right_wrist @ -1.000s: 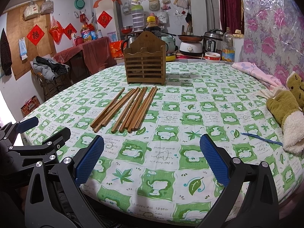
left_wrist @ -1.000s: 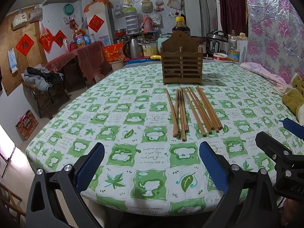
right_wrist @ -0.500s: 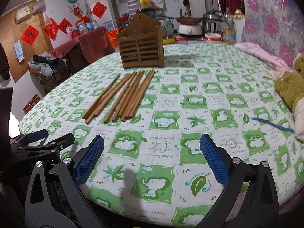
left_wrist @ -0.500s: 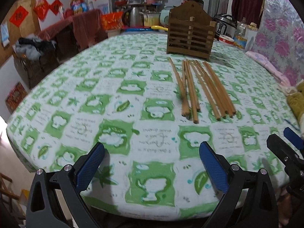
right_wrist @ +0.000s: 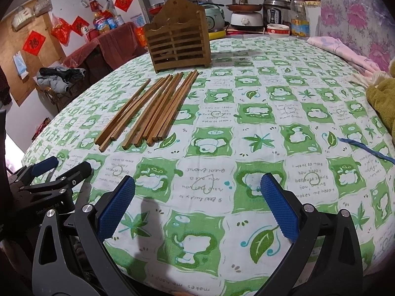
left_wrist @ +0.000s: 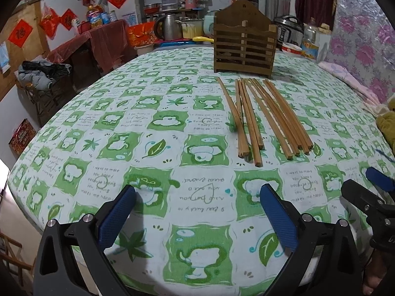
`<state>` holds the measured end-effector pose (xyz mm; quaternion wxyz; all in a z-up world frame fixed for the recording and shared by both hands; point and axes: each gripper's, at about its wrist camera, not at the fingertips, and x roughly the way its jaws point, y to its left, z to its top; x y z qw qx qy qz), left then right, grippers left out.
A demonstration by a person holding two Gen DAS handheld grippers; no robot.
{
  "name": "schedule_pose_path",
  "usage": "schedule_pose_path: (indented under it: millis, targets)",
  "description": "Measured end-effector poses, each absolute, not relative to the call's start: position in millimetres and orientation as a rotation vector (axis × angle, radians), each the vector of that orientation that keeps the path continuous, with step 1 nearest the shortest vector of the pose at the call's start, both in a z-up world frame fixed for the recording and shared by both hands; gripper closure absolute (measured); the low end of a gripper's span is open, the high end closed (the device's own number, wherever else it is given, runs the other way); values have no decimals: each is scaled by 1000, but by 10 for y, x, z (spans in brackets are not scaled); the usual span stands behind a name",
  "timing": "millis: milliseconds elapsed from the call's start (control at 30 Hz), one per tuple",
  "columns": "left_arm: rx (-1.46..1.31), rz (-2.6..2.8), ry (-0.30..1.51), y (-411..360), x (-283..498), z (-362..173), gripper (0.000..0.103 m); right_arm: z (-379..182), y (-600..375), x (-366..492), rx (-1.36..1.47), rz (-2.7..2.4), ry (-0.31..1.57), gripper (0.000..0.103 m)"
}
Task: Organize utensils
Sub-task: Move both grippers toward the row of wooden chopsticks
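Several wooden chopsticks (left_wrist: 261, 113) lie side by side on the green-and-white tablecloth (left_wrist: 148, 148), ends pointing at me. They also show in the right wrist view (right_wrist: 148, 108). A slatted wooden utensil holder (left_wrist: 244, 42) stands upright behind them, also in the right wrist view (right_wrist: 178, 39). My left gripper (left_wrist: 197, 217) is open and empty over the table's near edge, short of the chopsticks. My right gripper (right_wrist: 197, 212) is open and empty, to the right of the left one. Each gripper shows at the edge of the other's view.
A folded pink cloth (right_wrist: 345, 49) and an olive plush toy (right_wrist: 382, 101) lie at the table's right side. A blue string (right_wrist: 365, 148) lies near them. Pots, a cooker (right_wrist: 276, 12) and bottles stand beyond the table. A chair with clothes (left_wrist: 42, 81) stands at left.
Both grippers have moved forward over the table's near edge, closer to the chopsticks. Both stay open. The chopsticks and holder have not moved.
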<state>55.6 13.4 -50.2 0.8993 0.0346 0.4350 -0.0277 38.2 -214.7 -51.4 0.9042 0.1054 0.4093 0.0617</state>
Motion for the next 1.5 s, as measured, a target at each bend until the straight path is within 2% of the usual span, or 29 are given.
schedule_pose_path:
  millis: [433, 667, 800, 900, 1100, 1233, 1400, 1433, 1500]
  targets:
    - [135, -152, 1034, -11, 1198, -460, 5, -526, -2080, 378, 184, 125, 826, 5]
    - [201, 40, 1010, 317, 1618, -445, 5, -527, -2077, 380, 170, 116, 837, 5]
    - [81, 32, 1041, 579, 1631, -432, 6, -528, -2076, 380, 166, 111, 841, 5]
    - [28, -61, 1028, 490, 1575, -386, 6, -510, -2112, 388, 168, 117, 853, 5]
    - [156, -108, 1026, 67, 1656, -436, 6, -269, -2224, 480, 169, 106, 783, 6]
    - [112, -118, 1111, 148, 1825, -584, 5, -113, -2263, 632, 203, 134, 771, 6]
    - [66, -68, 1101, 479, 2069, -612, 4, -153, -2203, 987, 212, 181, 836, 6]
    - [65, -44, 1092, 521, 2093, -608, 4, -198, -2170, 1067, 209, 192, 864, 6]
    - [50, -24, 1086, 584, 2129, -613, 4, -282, -2106, 1172, 205, 228, 911, 13]
